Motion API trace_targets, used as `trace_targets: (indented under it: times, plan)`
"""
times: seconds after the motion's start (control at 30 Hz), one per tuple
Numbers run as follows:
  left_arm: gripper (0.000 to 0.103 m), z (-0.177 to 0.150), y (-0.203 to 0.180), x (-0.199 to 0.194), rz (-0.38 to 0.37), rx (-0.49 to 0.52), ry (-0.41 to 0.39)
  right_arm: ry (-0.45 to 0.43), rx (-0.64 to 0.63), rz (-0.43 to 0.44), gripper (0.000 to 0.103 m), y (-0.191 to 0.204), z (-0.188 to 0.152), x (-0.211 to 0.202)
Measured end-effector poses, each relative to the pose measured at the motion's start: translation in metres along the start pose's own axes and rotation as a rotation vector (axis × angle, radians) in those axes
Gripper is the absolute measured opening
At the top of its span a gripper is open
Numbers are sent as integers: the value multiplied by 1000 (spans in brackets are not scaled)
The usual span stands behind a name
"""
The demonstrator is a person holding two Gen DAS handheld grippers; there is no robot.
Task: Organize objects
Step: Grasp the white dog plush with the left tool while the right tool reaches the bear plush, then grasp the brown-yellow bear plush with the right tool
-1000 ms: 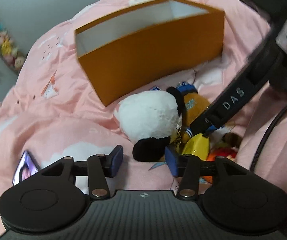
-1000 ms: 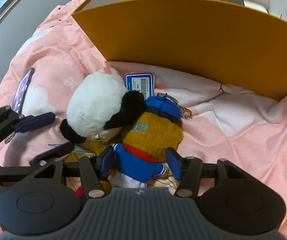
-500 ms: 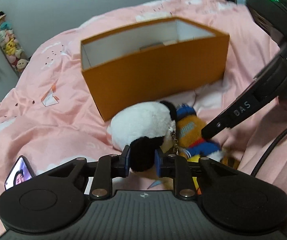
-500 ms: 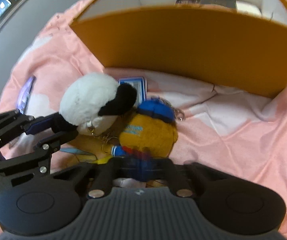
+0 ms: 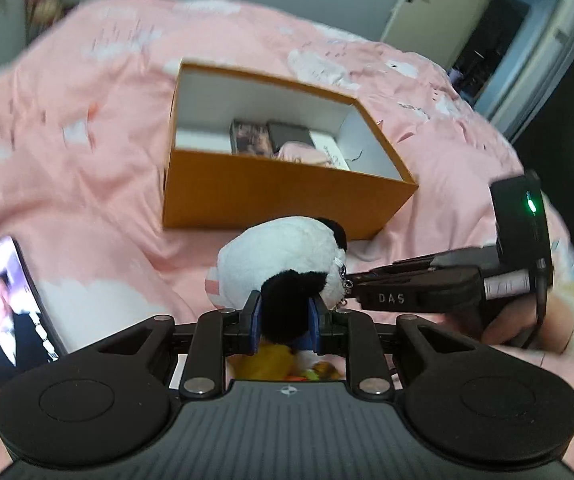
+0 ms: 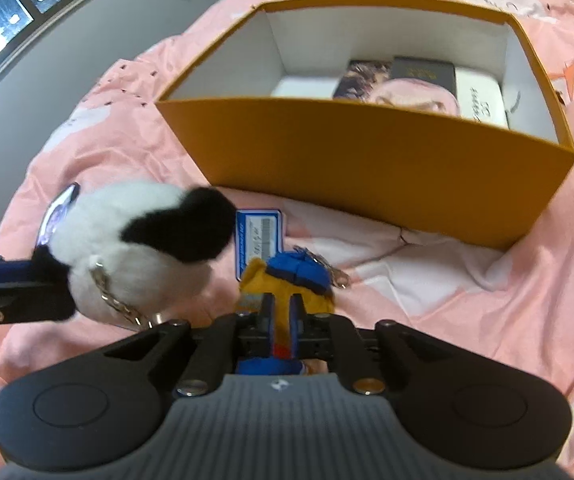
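Phone [image 5: 5, 312] is seen clearly only from the left wrist; nearer than the orange box [image 6: 367, 168], the panda plush [image 5: 283, 268] is clamped by the left gripper [image 5: 285, 320] (black ear), the orange doll [image 6: 287, 288] by the right gripper [image 6: 282, 320].

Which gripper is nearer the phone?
Left. The left gripper, shut on the panda, sits just beside the phone; the right gripper, holding the orange doll, is farther off.

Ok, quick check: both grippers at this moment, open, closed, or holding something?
Left gripper: closed on the black part of the panda plush.
Right gripper: closed on the orange plush with the blue cap.
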State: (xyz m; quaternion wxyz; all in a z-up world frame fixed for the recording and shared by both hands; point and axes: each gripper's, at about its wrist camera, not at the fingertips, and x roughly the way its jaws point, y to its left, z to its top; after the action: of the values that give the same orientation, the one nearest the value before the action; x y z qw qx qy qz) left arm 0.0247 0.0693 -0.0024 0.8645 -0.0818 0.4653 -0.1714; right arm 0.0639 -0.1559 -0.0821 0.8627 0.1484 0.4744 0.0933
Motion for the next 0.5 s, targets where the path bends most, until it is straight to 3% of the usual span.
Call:
trace_targets:
  times: [0.1, 0.2, 0.33, 0.5]
  plan:
    - [26, 5, 15, 19, 41, -79, 17, -1, -20, 4, 20, 5, 2, 3]
    - [27, 10, 27, 35, 101, -139, 2, 1, -36, 15, 21, 9, 4, 10]
    - [29, 19, 45, 43, 105, -213, -77, -4, -41, 6, 21, 12, 10, 19]
    - [31, 25, 56, 49, 126, -228, -156, -27, -32, -5, 21, 13, 18, 27]
